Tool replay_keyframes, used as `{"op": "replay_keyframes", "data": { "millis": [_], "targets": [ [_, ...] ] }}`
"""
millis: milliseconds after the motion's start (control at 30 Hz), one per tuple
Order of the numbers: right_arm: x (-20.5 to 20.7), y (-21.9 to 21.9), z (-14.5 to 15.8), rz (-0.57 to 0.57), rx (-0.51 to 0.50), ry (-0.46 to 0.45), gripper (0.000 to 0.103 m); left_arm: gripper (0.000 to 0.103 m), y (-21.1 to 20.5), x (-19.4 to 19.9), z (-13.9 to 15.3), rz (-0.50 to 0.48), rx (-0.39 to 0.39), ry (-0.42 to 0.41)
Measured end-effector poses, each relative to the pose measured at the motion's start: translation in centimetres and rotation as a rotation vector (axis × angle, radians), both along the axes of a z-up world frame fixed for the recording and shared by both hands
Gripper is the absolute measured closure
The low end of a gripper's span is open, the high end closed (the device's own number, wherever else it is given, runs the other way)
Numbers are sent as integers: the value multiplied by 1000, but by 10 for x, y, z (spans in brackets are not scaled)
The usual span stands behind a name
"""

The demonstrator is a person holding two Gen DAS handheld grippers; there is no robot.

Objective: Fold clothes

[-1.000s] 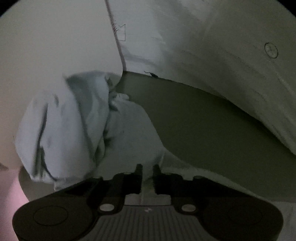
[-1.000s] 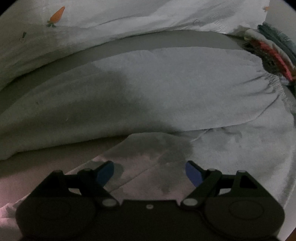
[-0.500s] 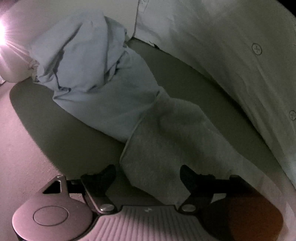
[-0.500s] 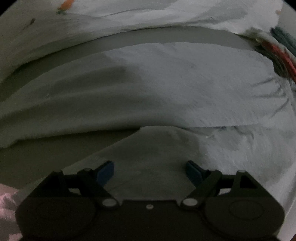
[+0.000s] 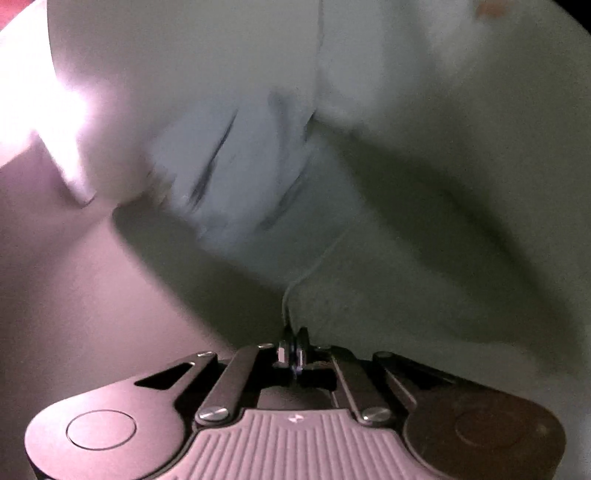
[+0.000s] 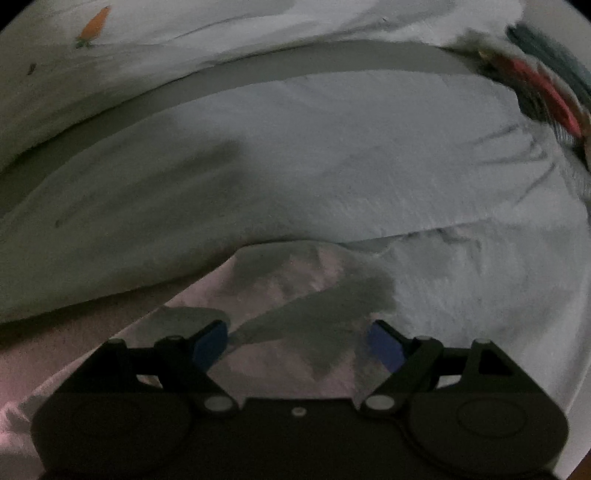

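Observation:
A pale blue-grey garment [image 6: 332, 166] lies spread across the bed in the right wrist view, with a folded flap nearest the camera. My right gripper [image 6: 297, 347] hovers over that flap, its blue pads [image 6: 210, 347] wide apart and open, gripping nothing. In the blurred left wrist view the same garment is bunched up at the far end [image 5: 240, 166] and runs toward me as a flat grey strip [image 5: 388, 295]. My left gripper [image 5: 293, 347] is shut, and the strip's thin hem runs straight into its closed fingertips.
White bedding with a carrot print [image 6: 92, 27] lies along the back, with a band of grey sheet [image 6: 332, 59] in front of it. A striped colourful cloth [image 6: 535, 85] sits at the top right. In the left view there is a white quilt [image 5: 443, 74] and bright glare [image 5: 37, 103].
The left gripper let go of the cloth it was pinching, stood open over the garment's near corner, then shut on its hem while moving sideways. The right gripper stayed open in place.

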State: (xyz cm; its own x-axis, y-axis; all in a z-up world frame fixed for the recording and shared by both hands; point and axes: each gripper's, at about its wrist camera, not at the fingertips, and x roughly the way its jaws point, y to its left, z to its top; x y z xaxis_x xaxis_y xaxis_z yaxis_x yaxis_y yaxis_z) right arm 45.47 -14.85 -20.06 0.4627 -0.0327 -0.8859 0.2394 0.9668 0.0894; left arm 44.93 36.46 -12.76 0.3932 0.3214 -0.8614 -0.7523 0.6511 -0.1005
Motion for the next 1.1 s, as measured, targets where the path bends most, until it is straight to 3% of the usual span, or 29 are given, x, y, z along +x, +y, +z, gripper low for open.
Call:
{"op": "replay_keyframes", "data": {
  "millis": [100, 133, 167, 233, 333, 500, 633, 733, 867, 1100],
  "targets": [
    [-2, 1, 3, -2, 8, -12, 18, 89, -2, -5, -30, -14, -14, 80],
    [-3, 0, 4, -2, 9, -16, 18, 81, -5, -8, -33, -21, -4, 89],
    [-5, -2, 5, -6, 14, -22, 18, 75, -8, -10, -32, -32, 8, 87],
    [-9, -7, 6, -19, 26, -33, 18, 53, -13, -12, -24, -56, 19, 51],
    [-17, -16, 7, -59, 60, -49, 18, 40, -23, -20, -10, -89, 21, -10],
    [-33, -39, 10, -130, 96, -85, 18, 37, -46, -31, 2, -143, 53, -30],
    [-55, -74, 15, -214, 63, -128, 18, 35, -69, -51, 4, -164, -1, -59],
    [-79, -115, 19, -307, 36, -157, 26, 32, -91, -66, 1, -184, -57, -75],
    [-111, -179, 15, -427, 14, -160, 37, 32, -127, -81, -5, -215, -60, -42],
    [-124, -299, 7, -583, 57, -180, 39, 31, -196, -121, 0, -187, -101, -11]
  ]
}}
